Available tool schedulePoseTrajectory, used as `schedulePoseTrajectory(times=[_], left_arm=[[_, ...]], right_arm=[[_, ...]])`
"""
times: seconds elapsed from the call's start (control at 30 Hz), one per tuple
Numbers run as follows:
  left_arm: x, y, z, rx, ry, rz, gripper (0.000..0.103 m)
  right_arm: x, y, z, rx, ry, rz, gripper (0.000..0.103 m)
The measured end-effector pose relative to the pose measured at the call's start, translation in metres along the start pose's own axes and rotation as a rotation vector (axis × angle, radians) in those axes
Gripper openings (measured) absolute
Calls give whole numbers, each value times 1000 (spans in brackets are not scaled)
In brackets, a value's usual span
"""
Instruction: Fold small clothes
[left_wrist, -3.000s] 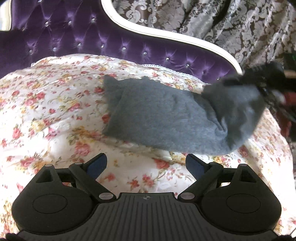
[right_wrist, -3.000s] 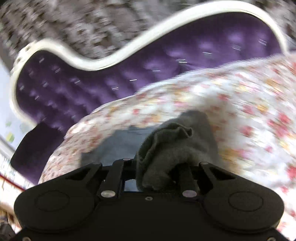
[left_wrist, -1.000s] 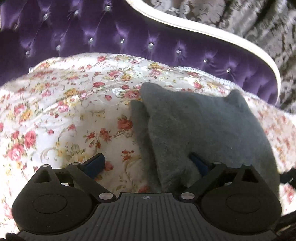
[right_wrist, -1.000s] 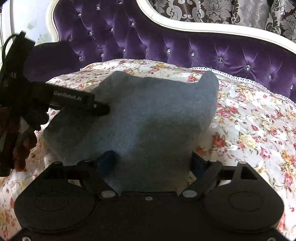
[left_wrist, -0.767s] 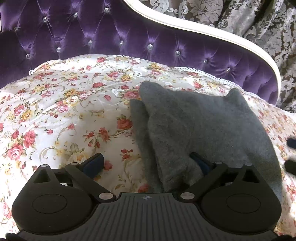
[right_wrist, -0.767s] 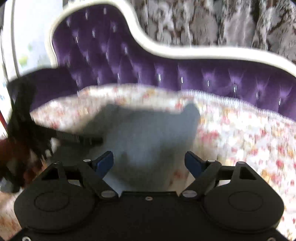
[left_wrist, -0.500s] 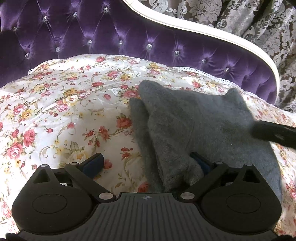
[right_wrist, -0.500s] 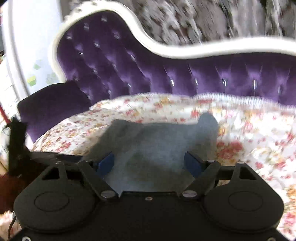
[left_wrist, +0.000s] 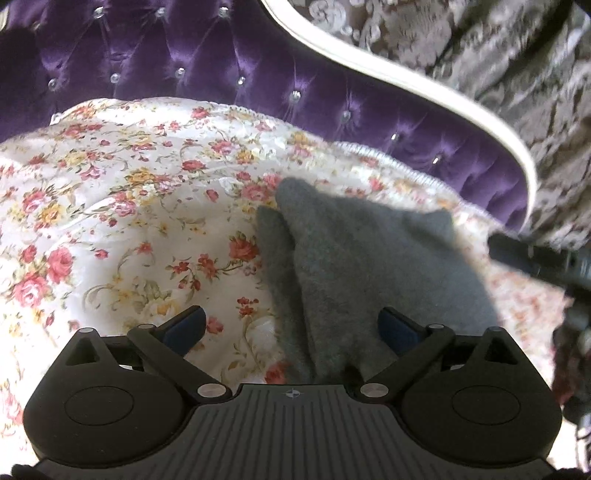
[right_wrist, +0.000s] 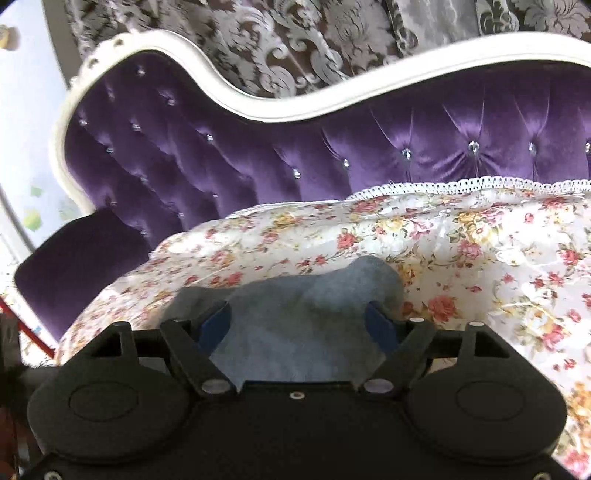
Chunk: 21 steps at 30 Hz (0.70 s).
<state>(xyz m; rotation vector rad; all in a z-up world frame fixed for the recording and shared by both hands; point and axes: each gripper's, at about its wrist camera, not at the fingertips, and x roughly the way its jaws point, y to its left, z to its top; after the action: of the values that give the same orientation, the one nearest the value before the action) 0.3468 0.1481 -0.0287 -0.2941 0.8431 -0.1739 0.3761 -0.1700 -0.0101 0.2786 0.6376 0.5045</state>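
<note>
Folded grey cloth (left_wrist: 369, 266) on floral bedspread (left_wrist: 129, 221) before both wide-open, empty hand-held grippers (left_wrist: 291, 326) (right_wrist: 301, 326); layered fold only in left view.

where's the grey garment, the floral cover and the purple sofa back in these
grey garment (left_wrist: 369, 258), left wrist view, middle of the folded top layer
floral cover (left_wrist: 129, 221), left wrist view, bare stretch left of the garment
purple sofa back (right_wrist: 424, 147), right wrist view, tufted velvet panel

bare floral bedspread (left_wrist: 122, 229) lies free from 9 to 12 o'clock of the folded grey garment (left_wrist: 369, 266). the purple tufted headboard (left_wrist: 207, 70) walls off 12 o'clock; the right gripper (left_wrist: 535, 258) crowds 3 o'clock.
</note>
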Motion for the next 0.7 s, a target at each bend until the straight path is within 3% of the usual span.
schedulePoseTrajectory(times=[0.33,0.43,0.7], left_arm=[[2,-8,-22,-35,87,-167,101],[14,-12,-23,-37,111,-160,101],[22,-16,-21,-9,65,-133,101]], right_arm=[[-12,-32,-26,122,55,72,85],[-5,-34,-35,147,82,114,85],[21,-37,-47,218,92,202,87]])
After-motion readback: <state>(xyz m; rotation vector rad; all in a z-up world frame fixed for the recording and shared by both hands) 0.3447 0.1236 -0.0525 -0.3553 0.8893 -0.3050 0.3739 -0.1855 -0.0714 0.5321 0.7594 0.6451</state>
